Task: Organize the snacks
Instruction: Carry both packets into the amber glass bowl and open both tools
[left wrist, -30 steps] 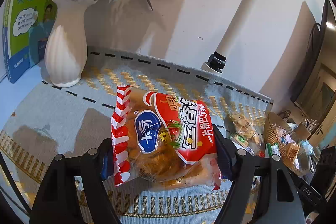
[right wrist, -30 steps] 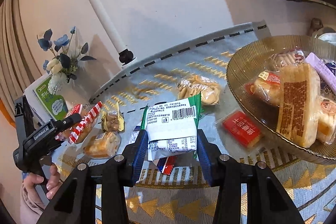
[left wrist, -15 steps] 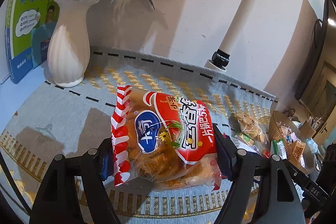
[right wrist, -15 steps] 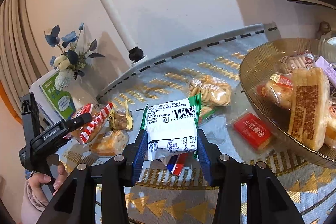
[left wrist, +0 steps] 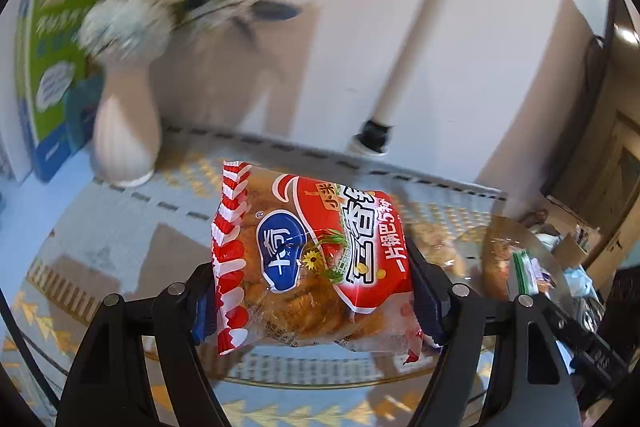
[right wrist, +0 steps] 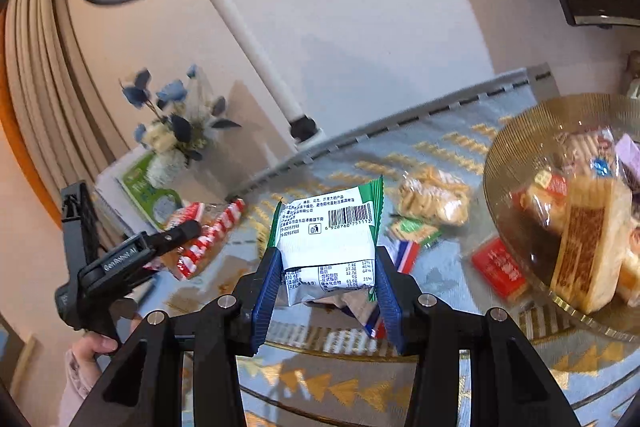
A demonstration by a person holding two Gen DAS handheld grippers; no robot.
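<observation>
My left gripper [left wrist: 312,291] is shut on a red-and-white striped bag of rice crackers [left wrist: 312,255], held clear above the cloth. In the right wrist view that same bag [right wrist: 208,231] shows at the left, clamped in the left gripper's black frame with a hand below. My right gripper [right wrist: 326,275] is shut on a white-and-green snack packet [right wrist: 328,239] with a barcode, lifted off the table. The amber glass bowl [right wrist: 516,147] at the right holds several wrapped cakes and snacks.
A white vase of blue flowers [left wrist: 124,131] and a green book [left wrist: 48,67] stand at the back left. A white lamp pole [right wrist: 256,43] rises by the wall. Loose packets lie on the patterned cloth: a clear cracker bag [right wrist: 434,197], a red packet [right wrist: 498,267], a green one [right wrist: 414,231].
Both grippers have risen with their packets; the table and vase sit lower and farther in both views. The left view is blurred by motion.
</observation>
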